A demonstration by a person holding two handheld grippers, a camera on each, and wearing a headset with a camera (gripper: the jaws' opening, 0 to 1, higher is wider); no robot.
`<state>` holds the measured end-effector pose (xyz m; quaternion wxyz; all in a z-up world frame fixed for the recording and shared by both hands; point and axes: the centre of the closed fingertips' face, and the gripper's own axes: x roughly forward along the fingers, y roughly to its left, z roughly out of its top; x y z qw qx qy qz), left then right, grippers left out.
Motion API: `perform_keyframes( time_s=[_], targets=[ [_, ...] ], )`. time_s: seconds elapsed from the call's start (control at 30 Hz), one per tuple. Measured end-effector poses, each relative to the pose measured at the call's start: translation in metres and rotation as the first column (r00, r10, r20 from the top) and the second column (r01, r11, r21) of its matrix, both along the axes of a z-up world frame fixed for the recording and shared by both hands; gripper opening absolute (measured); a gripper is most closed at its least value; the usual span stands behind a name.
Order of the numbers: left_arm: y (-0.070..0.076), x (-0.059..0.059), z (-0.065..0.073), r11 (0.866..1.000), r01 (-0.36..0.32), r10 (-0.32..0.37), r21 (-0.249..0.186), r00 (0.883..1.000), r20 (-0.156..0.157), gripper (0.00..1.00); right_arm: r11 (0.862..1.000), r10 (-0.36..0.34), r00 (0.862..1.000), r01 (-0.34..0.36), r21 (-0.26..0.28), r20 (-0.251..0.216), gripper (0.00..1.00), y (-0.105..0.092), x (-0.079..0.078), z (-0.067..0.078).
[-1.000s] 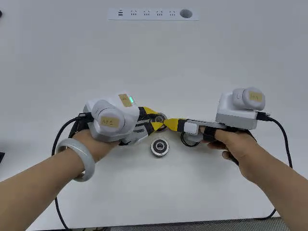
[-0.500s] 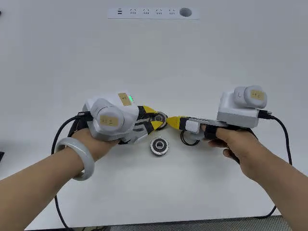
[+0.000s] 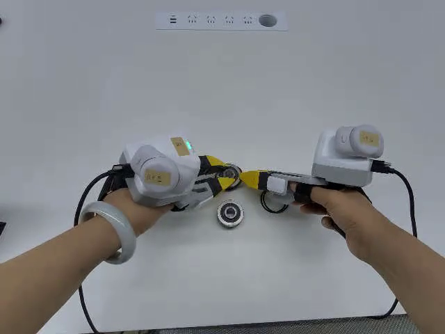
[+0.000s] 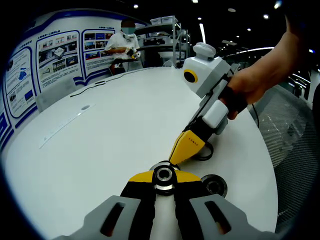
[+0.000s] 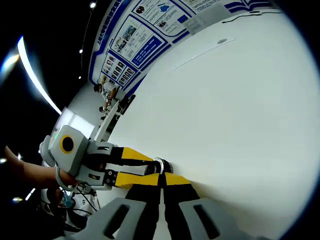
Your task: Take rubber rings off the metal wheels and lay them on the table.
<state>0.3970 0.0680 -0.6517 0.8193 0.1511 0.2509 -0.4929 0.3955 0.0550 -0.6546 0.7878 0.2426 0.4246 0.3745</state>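
Work looks partly done: one rubber ring (image 3: 273, 203) lies on the table (image 3: 208, 90); the left gripper (image 3: 224, 172) squeezes a metal wheel (image 4: 164, 176); the right gripper (image 5: 161, 176), jaws tight together, touches its rim; a second wheel (image 3: 230, 213) waits.

Right gripper (image 3: 245, 179) is backing off slightly.
Its closed tips are sitting a little further from the metal wheel (image 3: 231, 171) in the left gripper (image 3: 224, 172) than a second ago.

White counter (image 3: 208, 90), white left gripper (image 3: 229, 175) and right gripper (image 3: 243, 178), fingers (image 3: 252, 179) yellow over black, silver metal wheel (image 3: 230, 213) with black rim, black rubber ring (image 3: 263, 202), pale jade bangle (image 3: 111, 223), white power strip (image 3: 221, 19).
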Motion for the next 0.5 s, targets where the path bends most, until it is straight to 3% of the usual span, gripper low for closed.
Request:
perform_keyframes(
  time_s=[0.5],
  targets=[
    [0.0000,0.0000,-0.0002,1.000,0.004,-0.004,0.006,1.000,0.001,0.13,1.000,-0.013,1.000,0.013,0.008,0.003,0.01,0.0016,0.0000,0.0040]
  ],
)
